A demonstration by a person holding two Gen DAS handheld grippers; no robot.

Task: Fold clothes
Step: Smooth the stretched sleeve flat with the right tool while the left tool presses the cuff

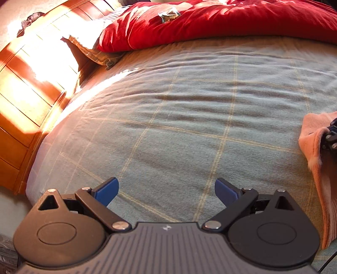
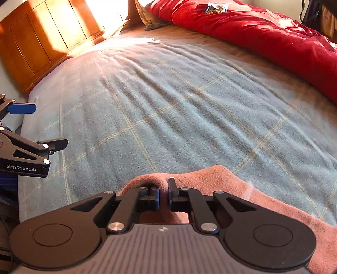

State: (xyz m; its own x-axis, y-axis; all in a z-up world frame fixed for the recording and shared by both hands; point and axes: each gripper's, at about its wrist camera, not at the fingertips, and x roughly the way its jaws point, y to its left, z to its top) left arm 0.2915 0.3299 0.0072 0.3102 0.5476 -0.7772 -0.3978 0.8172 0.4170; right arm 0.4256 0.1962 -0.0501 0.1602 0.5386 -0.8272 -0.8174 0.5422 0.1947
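Note:
A pink fleecy garment (image 2: 231,185) lies on the blue-grey checked bed cover (image 2: 168,101), at the near right. My right gripper (image 2: 163,197) is shut on a bunched fold of it, pink cloth pinched between the blue pads. In the left wrist view the same pink garment (image 1: 316,160) hangs at the right edge, with part of the right gripper (image 1: 330,134) against it. My left gripper (image 1: 166,191) hovers over bare bed cover (image 1: 179,109) with its blue fingers wide apart and nothing between them. From the right wrist view the left gripper (image 2: 49,128) shows at the left edge, open.
A red duvet (image 1: 221,23) is heaped along the far side of the bed, with a small crumpled wrapper (image 1: 168,15) on it. A wooden headboard (image 1: 31,84) in bright sun stands at the left, and a tan pillow (image 1: 94,50) lies against it.

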